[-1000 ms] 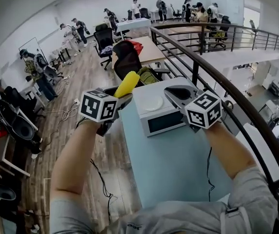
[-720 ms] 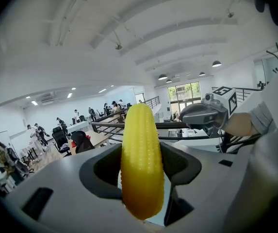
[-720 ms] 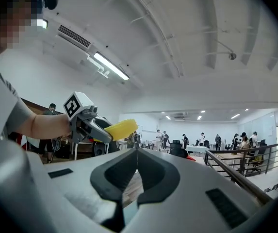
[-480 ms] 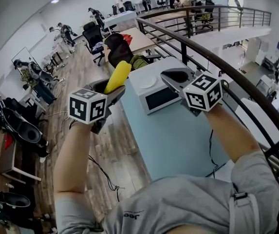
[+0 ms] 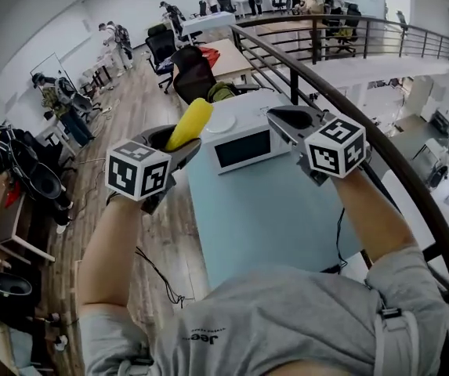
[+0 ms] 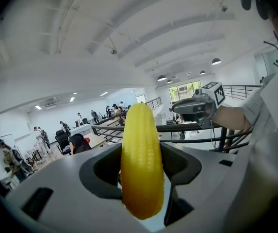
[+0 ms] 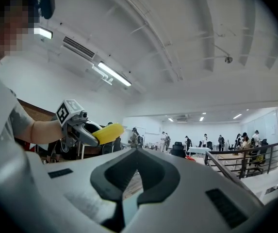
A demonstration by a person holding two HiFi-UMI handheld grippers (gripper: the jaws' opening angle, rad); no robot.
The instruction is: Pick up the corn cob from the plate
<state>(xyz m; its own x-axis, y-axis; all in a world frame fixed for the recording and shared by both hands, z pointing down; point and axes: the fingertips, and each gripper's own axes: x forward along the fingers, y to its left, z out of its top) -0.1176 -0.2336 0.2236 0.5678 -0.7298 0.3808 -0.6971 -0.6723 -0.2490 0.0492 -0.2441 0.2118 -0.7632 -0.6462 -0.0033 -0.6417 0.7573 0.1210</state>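
My left gripper is clamped on the corn cob; my right gripper is pinched together, empty.

Small print on the grey shirt reads roughly "Jeep".
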